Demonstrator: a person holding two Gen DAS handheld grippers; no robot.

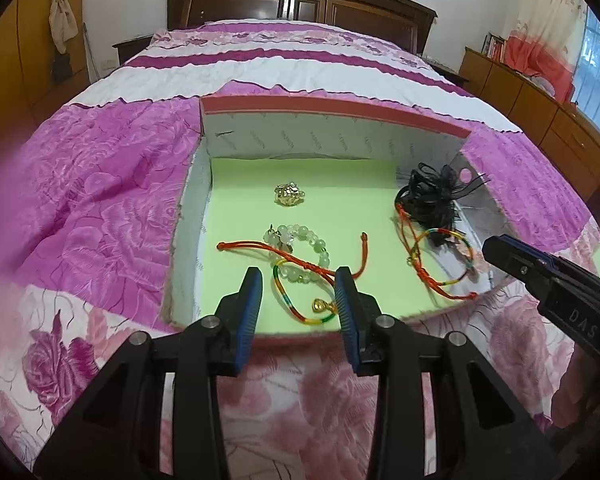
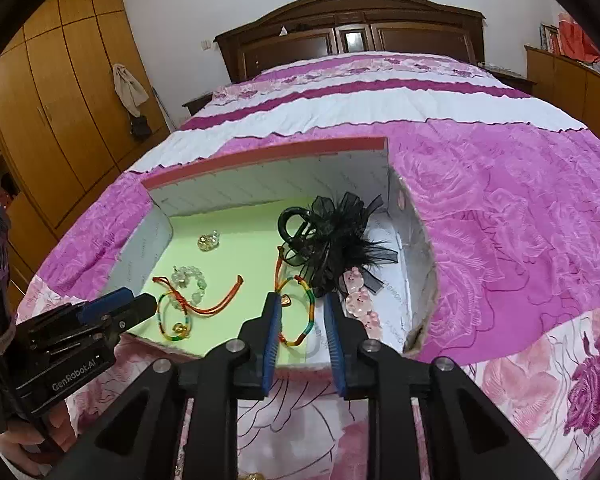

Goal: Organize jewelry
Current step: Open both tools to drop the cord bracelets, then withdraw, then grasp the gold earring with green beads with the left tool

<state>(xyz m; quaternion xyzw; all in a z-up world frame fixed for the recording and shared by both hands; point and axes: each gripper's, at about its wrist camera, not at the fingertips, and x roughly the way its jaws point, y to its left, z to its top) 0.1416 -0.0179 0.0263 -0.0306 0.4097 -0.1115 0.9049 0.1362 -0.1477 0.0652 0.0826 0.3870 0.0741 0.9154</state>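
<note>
An open box with a green floor lies on the bed and holds jewelry. In the left wrist view I see a gold ring, a pale green bead bracelet, a red cord, a rainbow cord bracelet with a gold charm, a second rainbow bracelet and a black bow hair clip. My left gripper is open over the charm bracelet, holding nothing. My right gripper is open above the second rainbow bracelet, empty. Pink pig clips lie beside it.
The box sits on a pink and purple floral bedspread. A dark wooden headboard is at the far end. Wooden wardrobes stand left, low cabinets right. The right gripper shows in the left wrist view.
</note>
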